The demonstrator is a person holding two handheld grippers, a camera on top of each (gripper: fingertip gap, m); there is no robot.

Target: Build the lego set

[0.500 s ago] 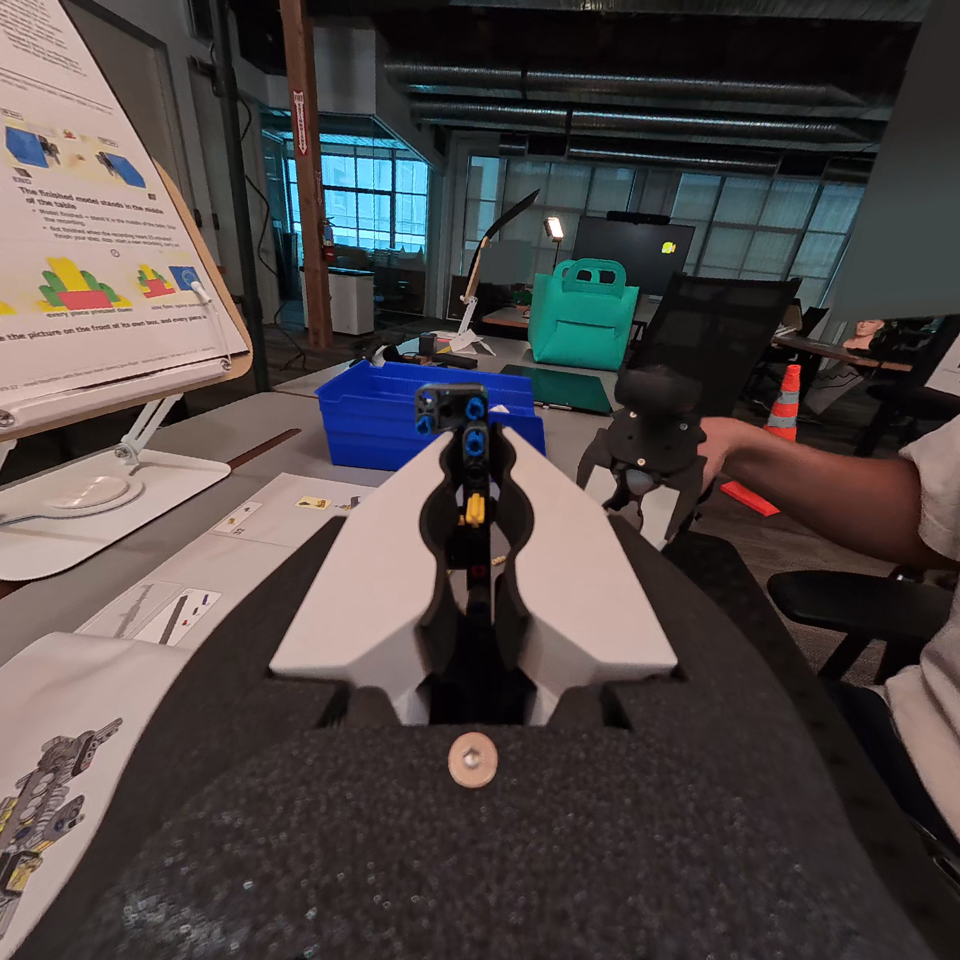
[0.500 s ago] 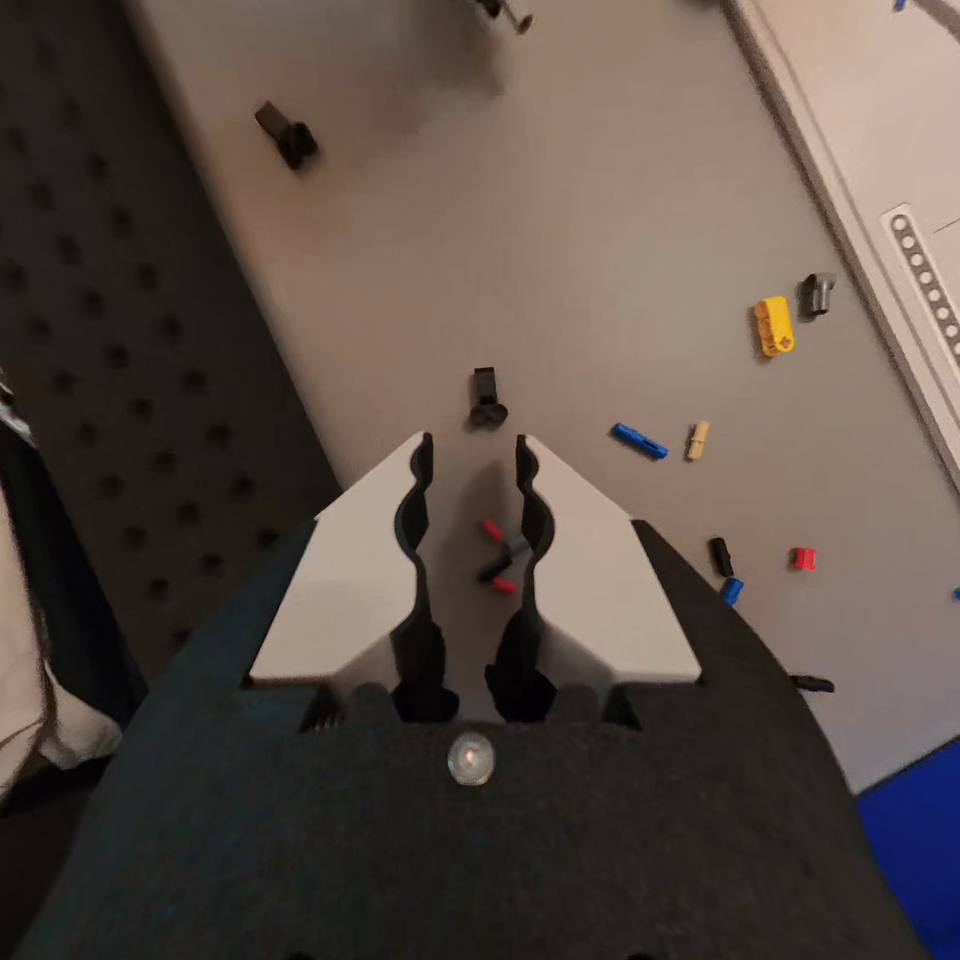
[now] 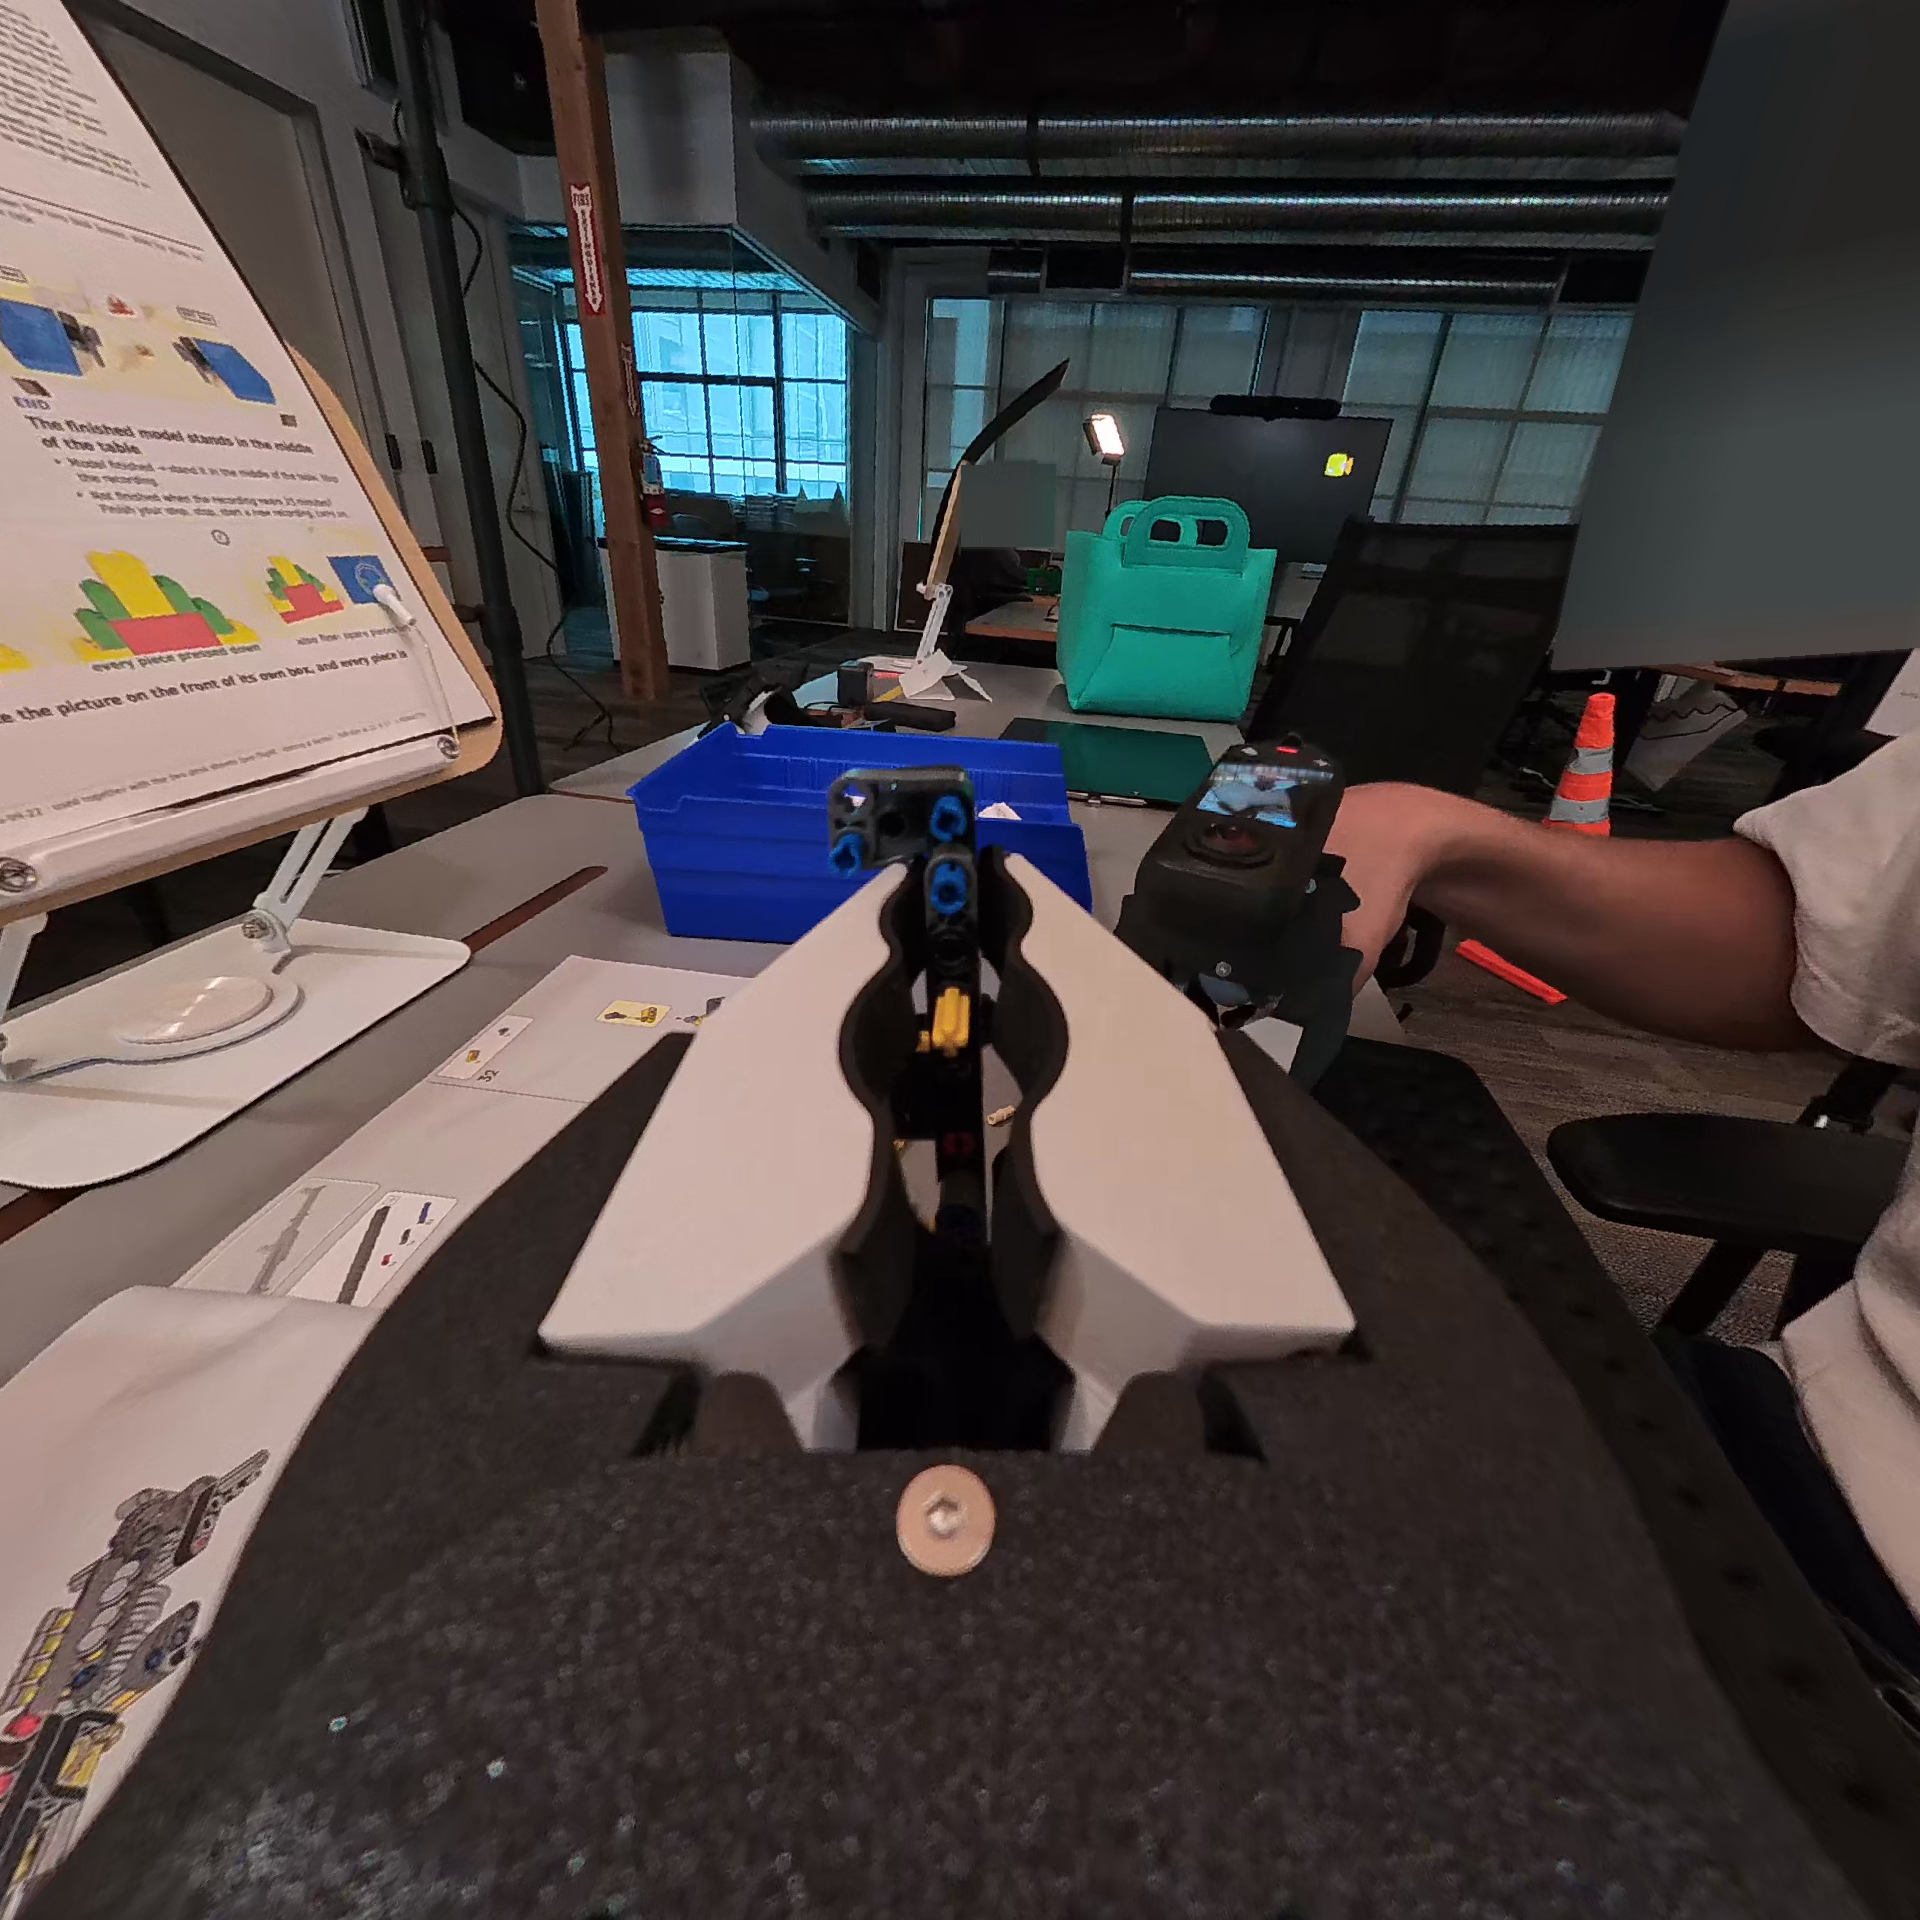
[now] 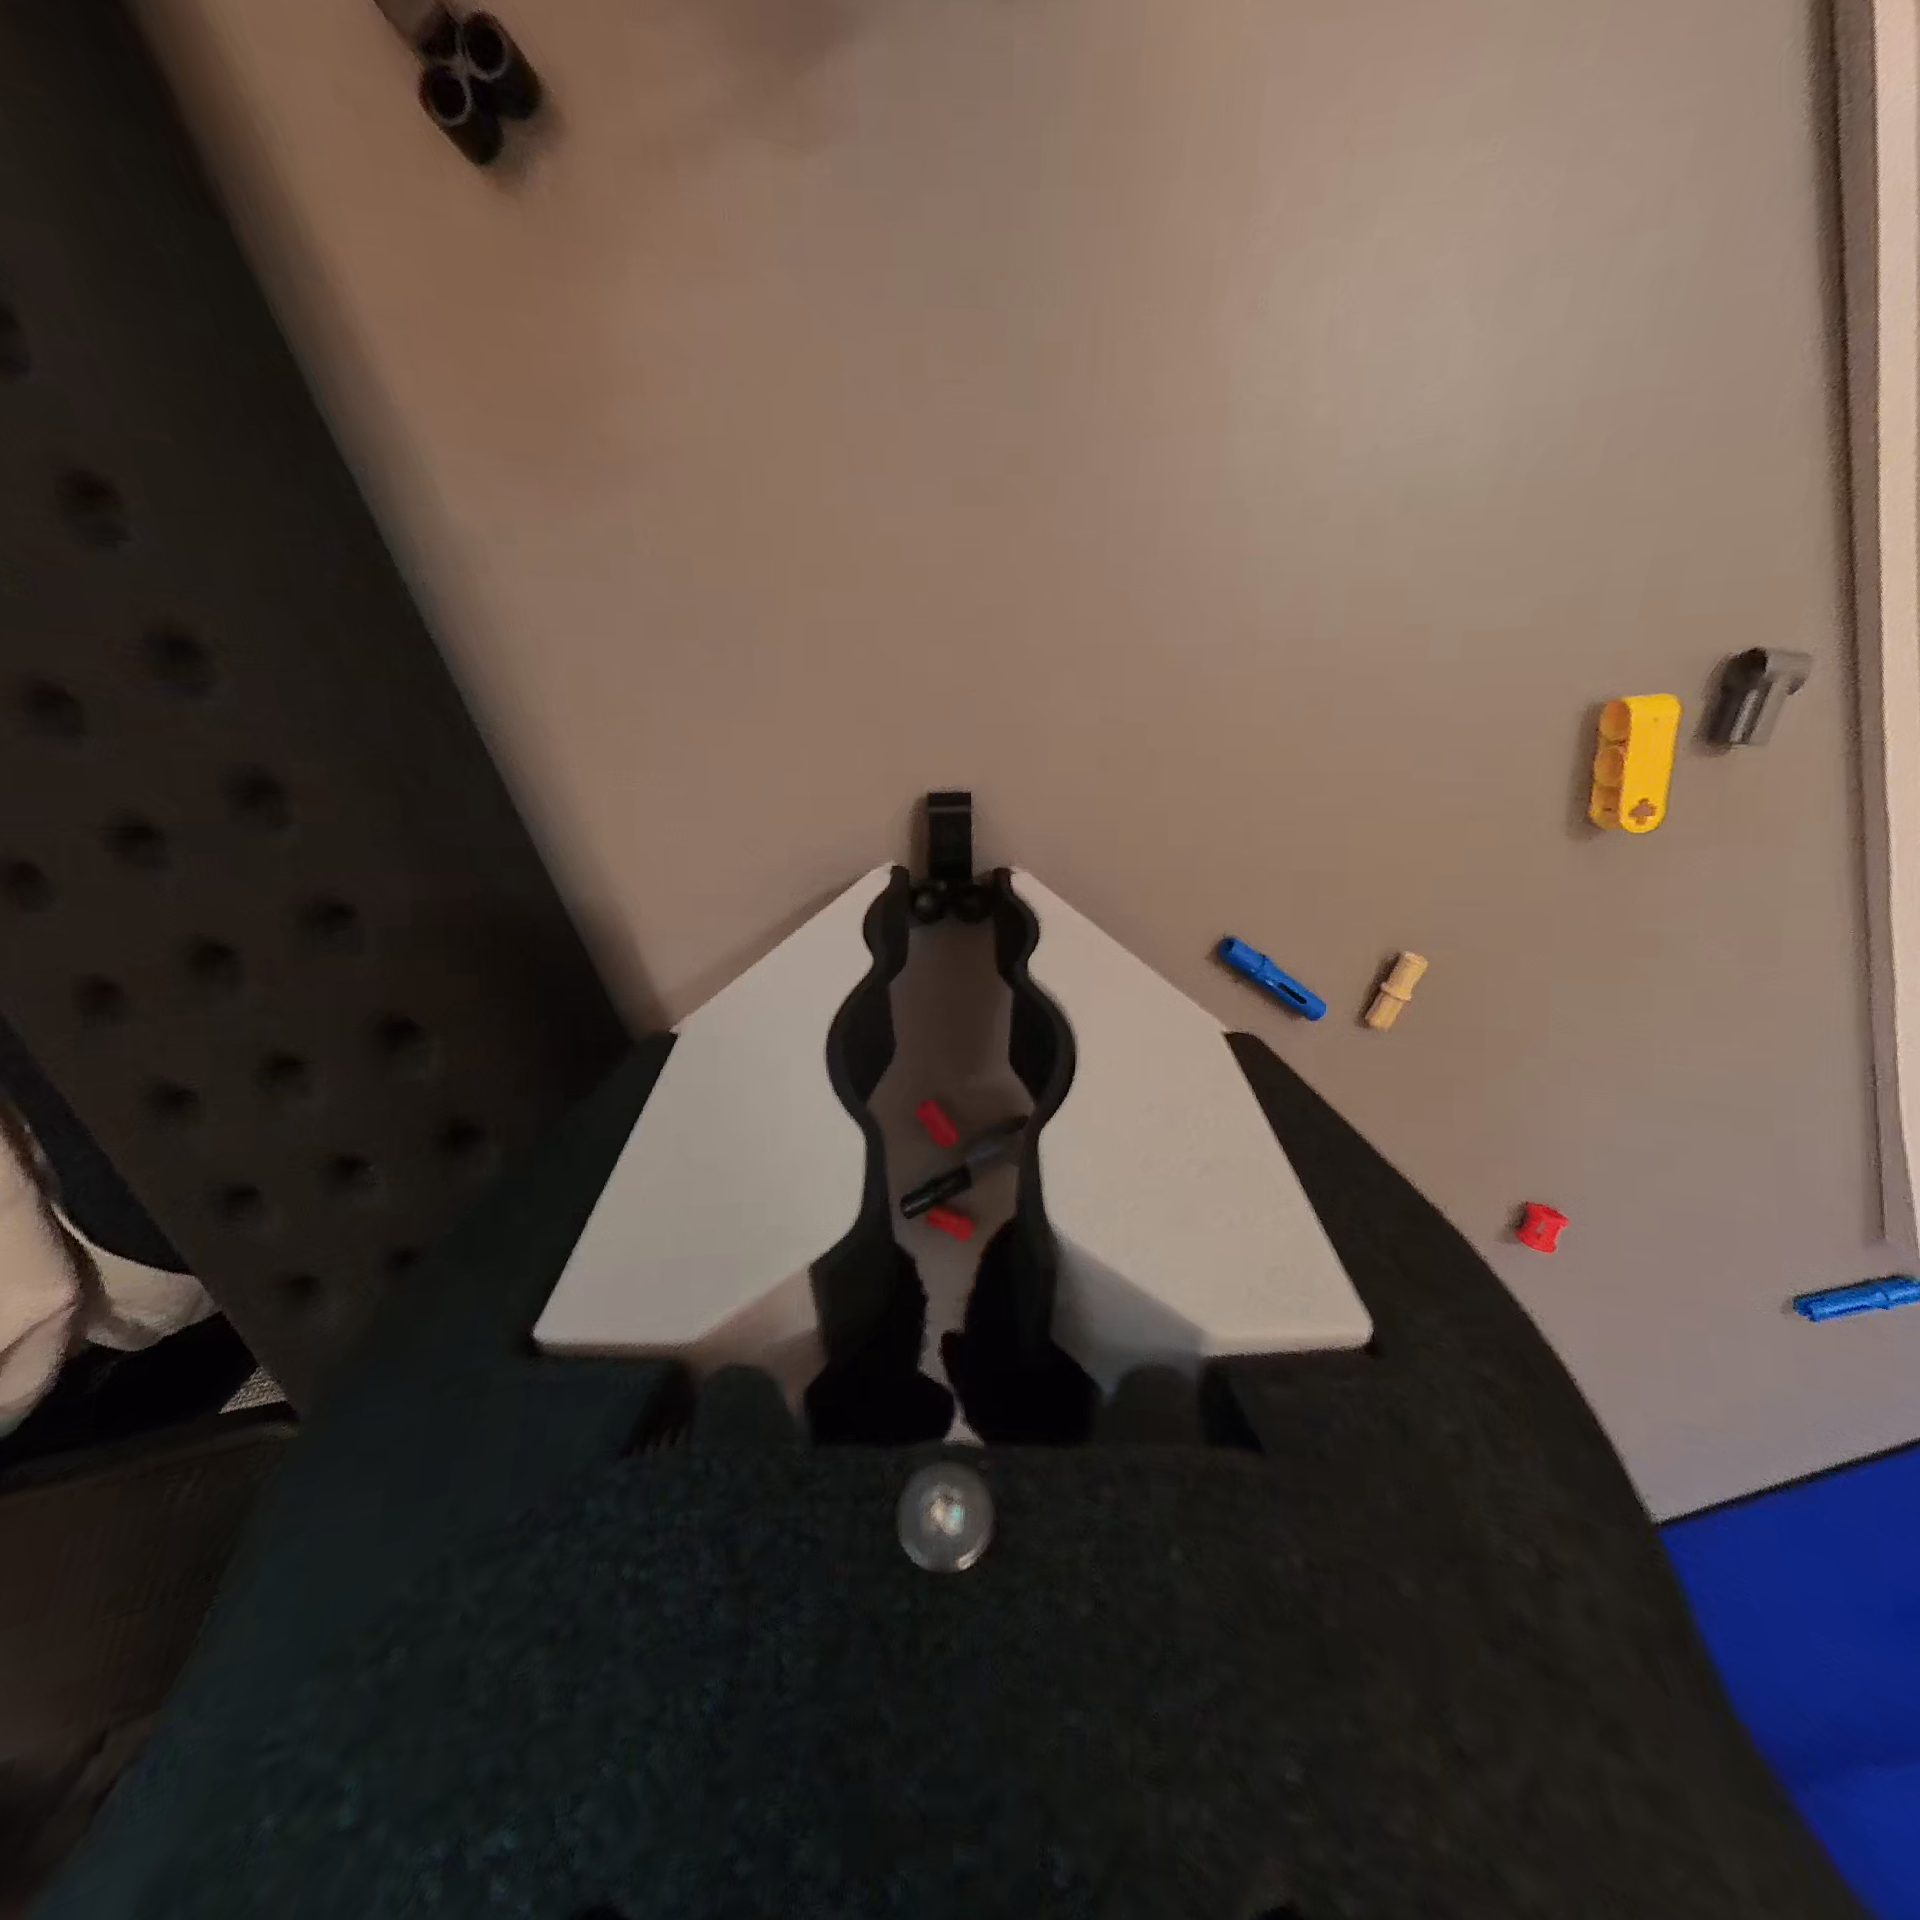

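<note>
Left gripper [image 3: 940, 883] held level above the surface, jaws clamped on a black lego assembly [image 3: 935, 935], right gripper [image 4: 948, 894] pointing down at the surface, fingertips pinching a small black connector [image 4: 948, 842], bare forearm [image 3: 1579, 925] extended behind it

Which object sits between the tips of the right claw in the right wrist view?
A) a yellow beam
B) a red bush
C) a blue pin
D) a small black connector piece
D: the small black connector piece lies right between the right claw tips; the coloured parts lie off to the side.
</note>
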